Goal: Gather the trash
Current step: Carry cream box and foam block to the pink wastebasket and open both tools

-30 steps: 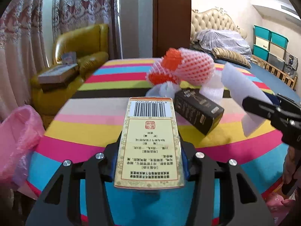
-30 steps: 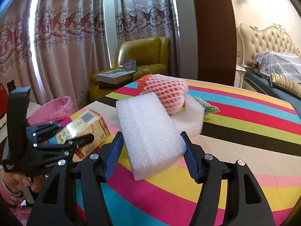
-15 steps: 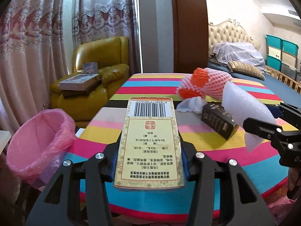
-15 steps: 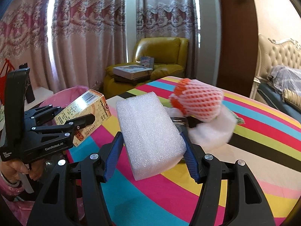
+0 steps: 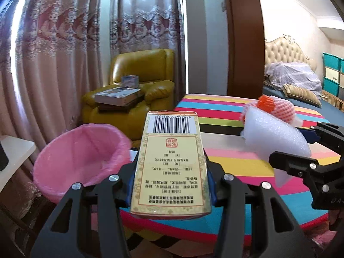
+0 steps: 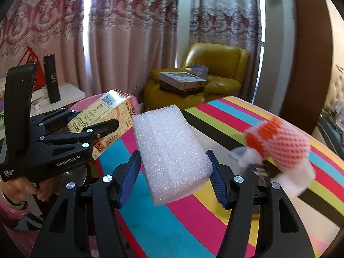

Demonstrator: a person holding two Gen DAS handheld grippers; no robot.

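With the yellow carton [image 5: 171,163] clamped in the left claw [image 5: 171,182] and the foam block [image 6: 172,152] in the right claw [image 6: 174,182], each is best released squarely over the pink-lined bin [image 5: 79,157].

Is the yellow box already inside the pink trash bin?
No, the left gripper holds the yellow box beside the pink trash bin.

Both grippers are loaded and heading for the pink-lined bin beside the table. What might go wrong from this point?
1. The yellow carton in the left gripper sits beside the pink-lined bin, not over it; released now, it would likely miss.
2. The white foam block in the right gripper is over the striped table, farther from the bin.
3. The two grippers are close together, so they may bump at the opening.
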